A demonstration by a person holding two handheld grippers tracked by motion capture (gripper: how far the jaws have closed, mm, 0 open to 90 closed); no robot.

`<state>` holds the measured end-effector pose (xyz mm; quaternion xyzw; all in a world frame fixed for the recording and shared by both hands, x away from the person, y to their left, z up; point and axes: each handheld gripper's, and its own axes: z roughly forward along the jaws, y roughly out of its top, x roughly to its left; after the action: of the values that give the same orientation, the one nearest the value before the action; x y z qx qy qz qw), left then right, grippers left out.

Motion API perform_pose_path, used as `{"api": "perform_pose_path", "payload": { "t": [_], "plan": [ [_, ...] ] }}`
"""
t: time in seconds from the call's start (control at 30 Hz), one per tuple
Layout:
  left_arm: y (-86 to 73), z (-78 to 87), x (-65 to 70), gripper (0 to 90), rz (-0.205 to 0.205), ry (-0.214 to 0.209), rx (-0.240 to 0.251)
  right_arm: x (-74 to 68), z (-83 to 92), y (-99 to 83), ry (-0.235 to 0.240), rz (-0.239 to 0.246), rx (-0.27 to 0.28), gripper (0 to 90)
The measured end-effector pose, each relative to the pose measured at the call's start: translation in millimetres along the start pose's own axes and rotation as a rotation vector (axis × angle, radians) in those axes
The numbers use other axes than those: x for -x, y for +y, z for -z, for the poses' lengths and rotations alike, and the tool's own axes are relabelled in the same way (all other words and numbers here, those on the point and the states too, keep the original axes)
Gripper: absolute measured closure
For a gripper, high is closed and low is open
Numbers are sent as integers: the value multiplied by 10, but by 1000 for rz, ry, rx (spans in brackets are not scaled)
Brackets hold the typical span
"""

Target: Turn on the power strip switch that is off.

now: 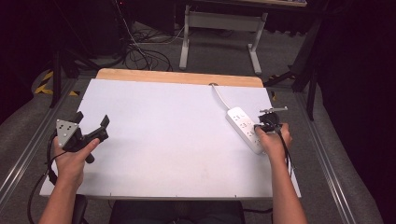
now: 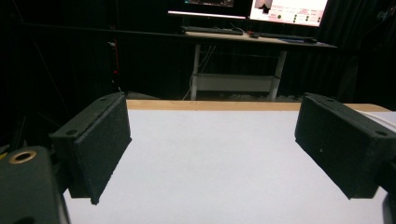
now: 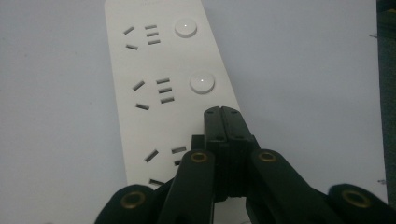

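Note:
A white power strip (image 1: 242,127) lies on the right side of the white table top (image 1: 173,140), with its cord (image 1: 219,95) running to the far edge. In the right gripper view the power strip (image 3: 154,70) shows slotted sockets and two round buttons (image 3: 185,27) (image 3: 201,82). My right gripper (image 3: 221,112) is shut, jaws pressed together with nothing between them, tips down over the strip's near end below the second button. In the high view the right gripper (image 1: 259,129) stands over the strip's near half. My left gripper (image 1: 91,121) hovers open at the table's left; its pads (image 2: 100,149) stand wide apart.
A wooden strip (image 1: 177,76) borders the table's far edge. Beyond it stand a desk frame (image 1: 219,28) and loose cables (image 1: 140,51) on the floor. A desk with lit monitors (image 2: 285,9) shows in the left gripper view. Metal rails (image 1: 327,163) run along both sides of the table.

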<state>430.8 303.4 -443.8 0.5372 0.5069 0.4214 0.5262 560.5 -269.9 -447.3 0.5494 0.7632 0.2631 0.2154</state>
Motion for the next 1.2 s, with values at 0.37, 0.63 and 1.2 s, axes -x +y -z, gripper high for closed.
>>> {"api": "perform_pose_path", "payload": {
  "t": [0.37, 0.63, 1.2],
  "plan": [
    [6, 48, -14, 114, 1, 9, 10, 4, 0, -8, 1, -6, 8, 900],
    [4, 37, -24, 115, 5, 8, 5, -12, 5, -5, -6, 9, 8, 900],
    [4, 30, -13, 116, 6, 5, 7, 28, 8, -26, 29, -11, 37, 900]
  ]
}}
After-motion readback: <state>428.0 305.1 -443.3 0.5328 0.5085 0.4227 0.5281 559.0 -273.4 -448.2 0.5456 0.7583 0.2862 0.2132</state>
